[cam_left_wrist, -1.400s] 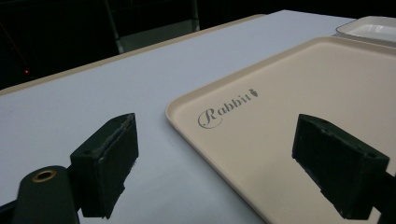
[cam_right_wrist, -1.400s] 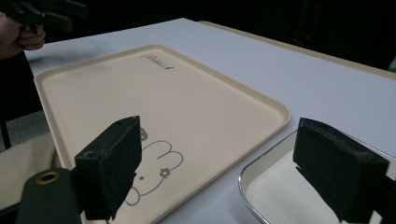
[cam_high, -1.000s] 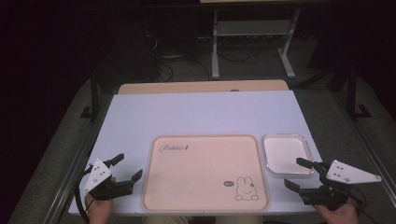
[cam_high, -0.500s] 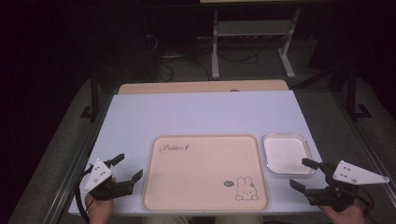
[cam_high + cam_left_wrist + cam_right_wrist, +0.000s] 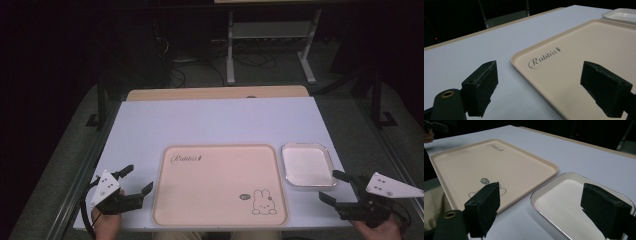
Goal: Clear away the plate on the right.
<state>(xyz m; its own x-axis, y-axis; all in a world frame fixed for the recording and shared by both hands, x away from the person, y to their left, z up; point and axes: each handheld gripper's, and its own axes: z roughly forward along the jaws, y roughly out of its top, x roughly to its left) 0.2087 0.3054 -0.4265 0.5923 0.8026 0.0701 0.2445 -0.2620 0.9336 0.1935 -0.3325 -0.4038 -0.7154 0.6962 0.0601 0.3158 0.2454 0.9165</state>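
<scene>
— At the table's near edge: a person holds the left gripper (image 5: 134, 181) just off the left rim of the beige rabbit tray (image 5: 220, 186), jaws spread wide and holding nothing. What's the other hand doing?

— The right gripper (image 5: 336, 186) hovers at the near right corner, its jaws likewise parted and empty, pointed at the small white dish (image 5: 306, 165). That dish sits on the white table (image 5: 220, 122) just beside the tray's right rim, apart from it by a thin strip of tabletop. In the right gripper view the dish (image 5: 574, 205) lies between and beyond the two black jaws.

— So the dish is the likely target. How should the grab go?

— My reading: bring one jaw over the metal rim and one outside it, low and level, and close on the near wall instead of pressing down on the shallow floor. The rim looks thin and slick, so a square bite matters; a skewed one could tip or skate it into the tray.

— And the left side?

— In the left gripper view the tray's corner (image 5: 574, 62) with its "Rabbit" lettering lies between the jaws, untouched. It could steady the tray if needed.

— Anything unclear?

— The dish's near corner is cut off behind the right jaw, both hands are clipped by the bottom edge from above, and the room beyond the table is too dark to read.
</scene>
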